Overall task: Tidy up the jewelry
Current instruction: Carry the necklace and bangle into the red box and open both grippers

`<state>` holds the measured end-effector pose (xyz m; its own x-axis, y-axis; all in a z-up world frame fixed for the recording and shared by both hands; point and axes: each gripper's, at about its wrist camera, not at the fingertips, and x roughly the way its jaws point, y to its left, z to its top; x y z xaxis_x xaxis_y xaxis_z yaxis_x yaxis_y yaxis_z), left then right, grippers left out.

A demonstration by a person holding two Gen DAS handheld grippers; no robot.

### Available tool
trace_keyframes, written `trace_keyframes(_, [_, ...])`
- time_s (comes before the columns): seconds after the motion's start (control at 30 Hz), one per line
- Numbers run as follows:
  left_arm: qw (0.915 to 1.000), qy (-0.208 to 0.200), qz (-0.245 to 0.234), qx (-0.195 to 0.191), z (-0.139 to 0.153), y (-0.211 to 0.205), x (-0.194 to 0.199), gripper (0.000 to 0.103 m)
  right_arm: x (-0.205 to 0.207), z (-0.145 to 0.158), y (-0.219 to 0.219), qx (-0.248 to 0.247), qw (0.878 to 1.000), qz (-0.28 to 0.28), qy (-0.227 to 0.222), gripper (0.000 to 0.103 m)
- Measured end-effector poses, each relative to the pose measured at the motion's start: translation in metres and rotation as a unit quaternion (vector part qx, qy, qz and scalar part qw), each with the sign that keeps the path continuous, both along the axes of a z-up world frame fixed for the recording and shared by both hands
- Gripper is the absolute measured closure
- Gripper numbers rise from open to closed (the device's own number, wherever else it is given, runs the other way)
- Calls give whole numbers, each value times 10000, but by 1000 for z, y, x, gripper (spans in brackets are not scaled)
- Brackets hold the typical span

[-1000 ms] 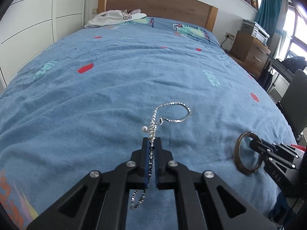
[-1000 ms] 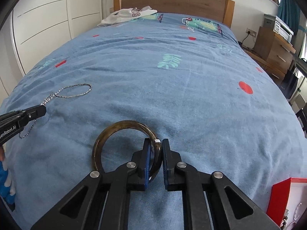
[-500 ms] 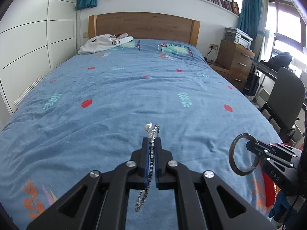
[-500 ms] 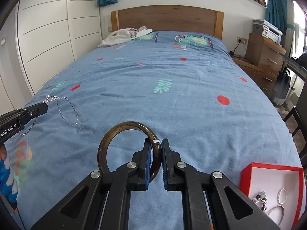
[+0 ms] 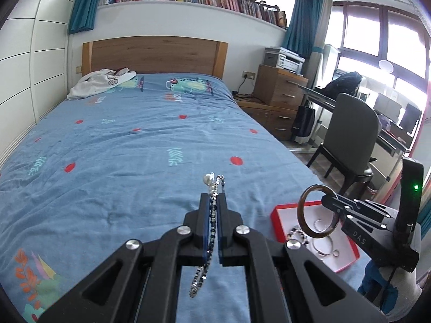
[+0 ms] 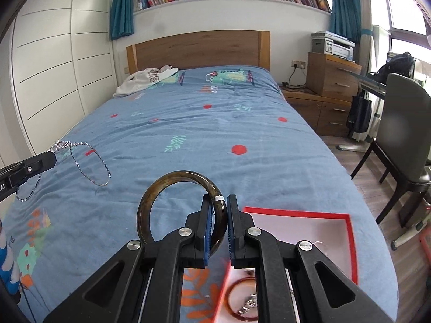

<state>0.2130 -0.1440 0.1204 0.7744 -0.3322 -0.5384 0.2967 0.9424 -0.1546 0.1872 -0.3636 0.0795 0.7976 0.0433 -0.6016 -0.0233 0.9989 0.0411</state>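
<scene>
My left gripper (image 5: 213,202) is shut on a silver bead chain (image 5: 212,188) and holds it in the air above the blue bed; its loop (image 6: 89,161) hangs from the left gripper (image 6: 49,158) in the right wrist view. My right gripper (image 6: 218,207) is shut on a dark brown bangle (image 6: 150,199), held upright above the near edge of the bed. In the left wrist view the bangle (image 5: 303,215) hangs over a red jewelry box (image 5: 347,255) with a white inside that holds several rings and small pieces. The box (image 6: 336,215) lies right under my right gripper.
The blue bedspread (image 5: 121,161) fills the foreground. White clothes (image 5: 99,83) lie by the wooden headboard (image 5: 153,56). To the right of the bed stand a wooden dresser (image 5: 280,88) with a printer, a dark chair (image 5: 350,129) and a desk. White wardrobe doors (image 6: 48,80) line the left wall.
Both grippers have risen from the bedspread, each with its piece held. The chain has left the bed and hangs free. The red box has come into view under the right gripper.
</scene>
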Motion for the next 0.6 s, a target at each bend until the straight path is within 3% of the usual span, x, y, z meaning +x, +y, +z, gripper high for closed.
trace_keyframes(0.3, [9971, 342, -671, -143, -14, -107, -8, 99, -15, -13, -82, -109, 9991, -378, 131, 93])
trace_keyframes(0.6, [9896, 943, -1087, 71, -67, -201, 11, 99, -8, -58, -143, -95, 9963, -586, 623, 92])
